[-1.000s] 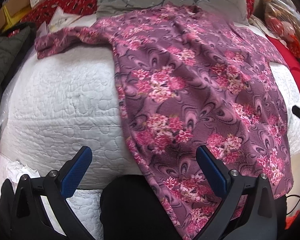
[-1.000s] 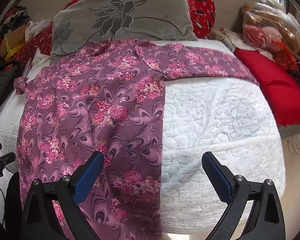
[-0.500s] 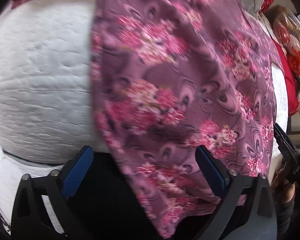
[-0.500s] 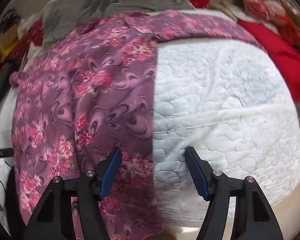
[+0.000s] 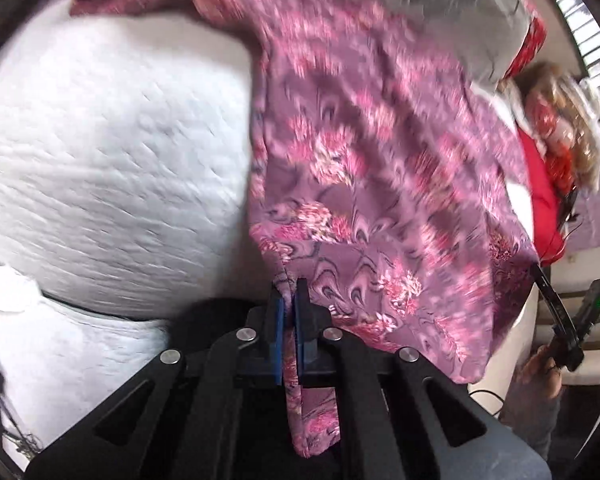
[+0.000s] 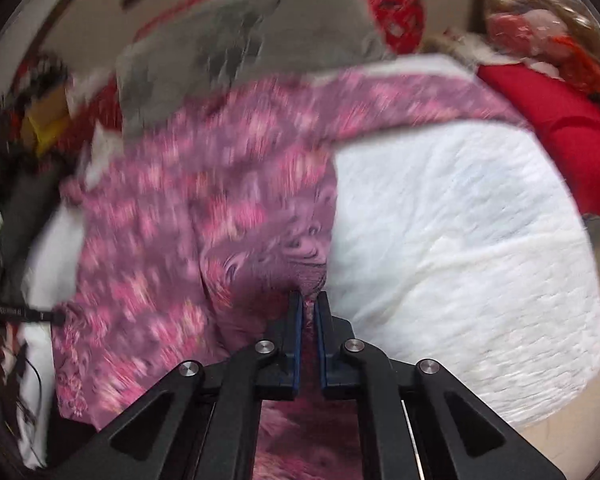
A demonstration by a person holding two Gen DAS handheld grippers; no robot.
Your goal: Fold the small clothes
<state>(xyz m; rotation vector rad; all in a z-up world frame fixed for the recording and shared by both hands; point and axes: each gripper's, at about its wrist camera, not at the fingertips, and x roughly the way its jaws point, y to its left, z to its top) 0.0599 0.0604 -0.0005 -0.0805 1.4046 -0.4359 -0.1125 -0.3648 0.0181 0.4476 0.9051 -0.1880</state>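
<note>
Purple floral-print thin fabric garment [image 5: 380, 184] lay spread on the white quilted bed [image 5: 112, 160], hem hanging over the near edge. Looked light, limp, likely to sag. Left gripper [image 5: 287, 308] and right gripper [image 6: 308, 312] were each clamped on a hem corner, the sensible hold. Open mattress either side; grey pillow [image 6: 228, 40] crowded the far end.

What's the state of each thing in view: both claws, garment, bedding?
left claw: shut on the floral garment's near hem
right claw: shut on the garment's other near corner
floral garment: spread flat on the bed, unfolded, sleeves out to both sides
white quilt: laid over the bed, partly covered by garment
grey pillow: lying at the head, behind garment
</note>
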